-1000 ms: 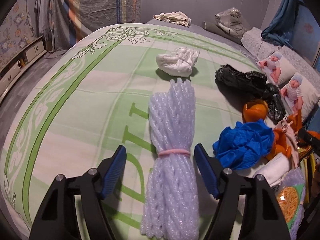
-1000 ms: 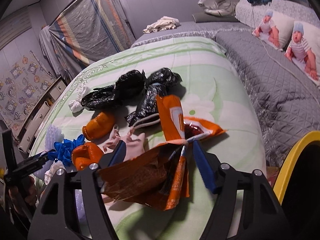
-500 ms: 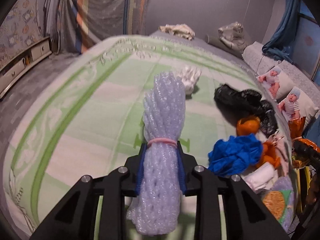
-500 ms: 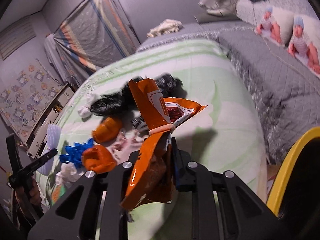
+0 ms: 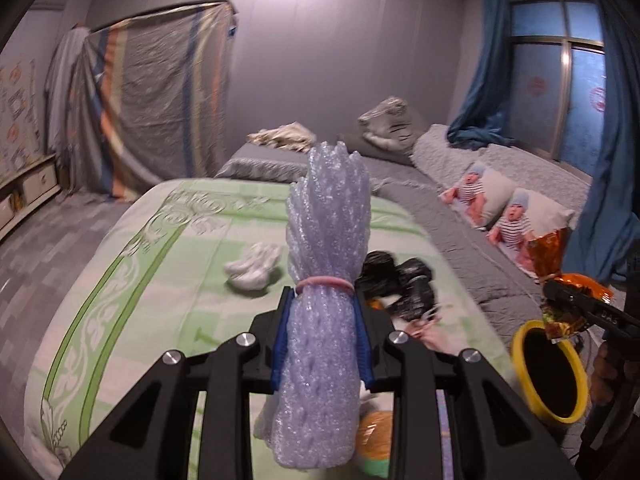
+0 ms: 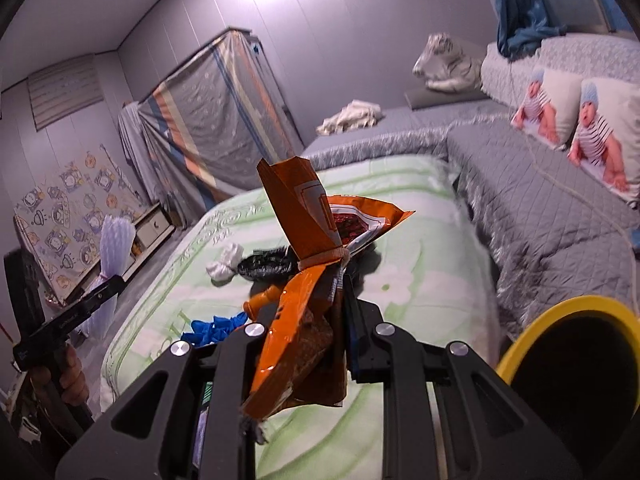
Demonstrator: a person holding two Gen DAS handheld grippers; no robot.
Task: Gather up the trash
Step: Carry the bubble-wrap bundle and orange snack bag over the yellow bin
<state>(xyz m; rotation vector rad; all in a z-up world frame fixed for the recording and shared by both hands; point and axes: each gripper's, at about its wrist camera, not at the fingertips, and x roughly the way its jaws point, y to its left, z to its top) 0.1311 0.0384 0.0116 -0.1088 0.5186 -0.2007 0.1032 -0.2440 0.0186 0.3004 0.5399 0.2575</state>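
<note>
Both bundles, flat on the bed [image 5: 132,280] a second ago between spread jaws, now ride clear of it: the left hand-held gripper [image 5: 322,344] has just closed and clenches the foam-net bundle [image 5: 320,280] below its pink band, and the right hand-held gripper [image 6: 320,340] has just closed on the orange snack bag [image 6: 308,264]. Two pieces are secured; the yellow-rimmed bin [image 6: 560,312] sits just right of the bag, likely next. Foam is pale, dimpled, springy, a fat sheaf; bag is glossy crinkled foil, banded mid-length; black plastic bags [image 5: 400,280], white wad [image 5: 252,268] remain on the bed.
</note>
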